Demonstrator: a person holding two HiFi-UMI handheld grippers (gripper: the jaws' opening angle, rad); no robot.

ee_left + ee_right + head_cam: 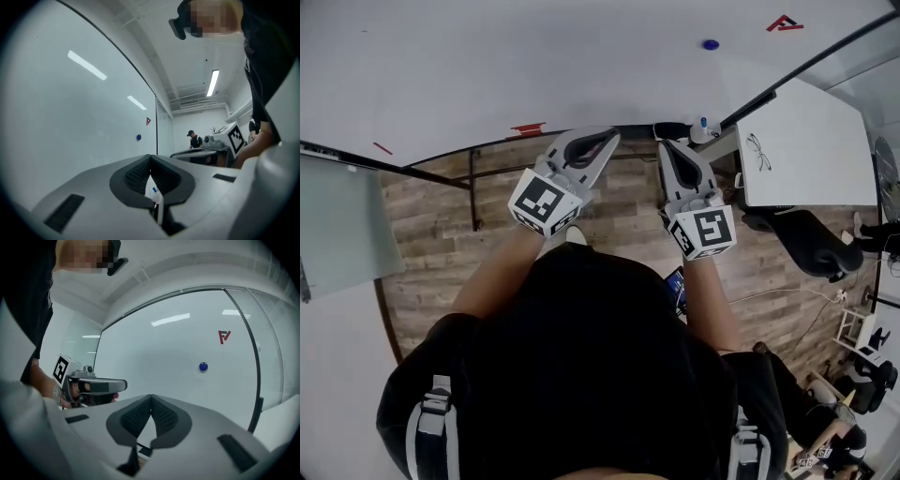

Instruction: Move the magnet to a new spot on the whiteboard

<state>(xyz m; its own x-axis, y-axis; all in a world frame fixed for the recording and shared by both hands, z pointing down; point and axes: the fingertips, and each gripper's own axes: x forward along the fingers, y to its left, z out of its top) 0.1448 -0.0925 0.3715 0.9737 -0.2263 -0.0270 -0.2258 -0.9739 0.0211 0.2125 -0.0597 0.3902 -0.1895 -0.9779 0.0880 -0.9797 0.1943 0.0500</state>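
A small round blue magnet (711, 44) sticks to the whiteboard (534, 56), below and left of a red logo mark (784, 23). It also shows in the left gripper view (138, 137) and the right gripper view (203, 366). Both grippers are held low in front of the board, well short of the magnet. My left gripper (609, 138) has its jaws together with nothing between them (150, 157). My right gripper (666, 146) is likewise shut and empty (151, 397), and it is the nearer one to the magnet.
A white table (806, 145) with a pair of glasses (757, 150) stands at the right, a black chair (811, 239) beside it. Red marks (528, 128) sit at the board's lower edge. A person (193, 139) stands far off.
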